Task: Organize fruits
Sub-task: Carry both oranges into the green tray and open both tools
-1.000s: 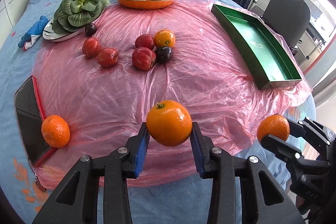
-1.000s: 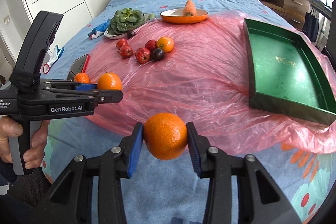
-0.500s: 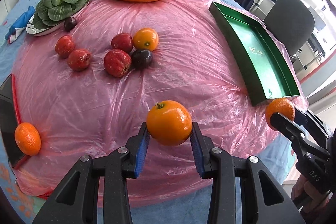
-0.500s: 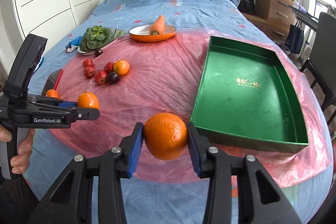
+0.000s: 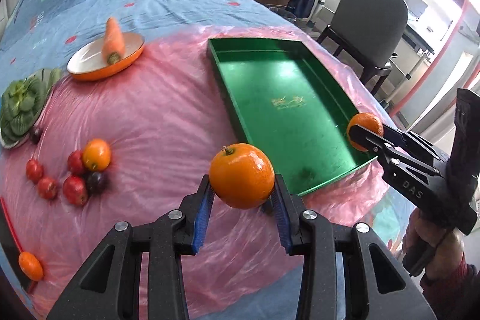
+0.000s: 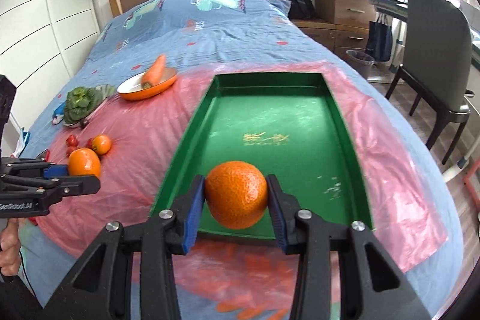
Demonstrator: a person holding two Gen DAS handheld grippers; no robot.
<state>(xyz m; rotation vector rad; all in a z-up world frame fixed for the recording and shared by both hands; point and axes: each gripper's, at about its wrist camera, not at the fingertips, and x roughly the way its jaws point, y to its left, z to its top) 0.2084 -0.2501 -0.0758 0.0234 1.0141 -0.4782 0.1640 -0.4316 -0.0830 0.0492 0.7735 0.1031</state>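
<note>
— Bedroom first: our bed point(image 6: 210, 29) fills the scene, a pink sheet point(image 5: 144, 122) spread over its near half, and on the sheet's right side lies the green tray point(image 6: 339, 122), with nothing in it yet.

— And what we carry? Our right gripper point(image 6: 236, 194) is clamped on a mandarin point(image 6: 237, 191) over the tray's near end; our left gripper point(image 5: 242, 194) grips an orange point(image 5: 241, 179) above the sheet, just left of the tray's near corner.

— How will they handle, we reckon? Light, firm under the peel, round enough to roll. The pads sit at the widest girth on both, which is where we would want them. Set them down low, or they may run along the tray floor.

— What has changed? A second ago both fruits hung at the bed's near edge, the tray well off to the right. We have swung right since; grips unchanged. The loose pile point(image 5: 75, 173) on the left remains.
</note>
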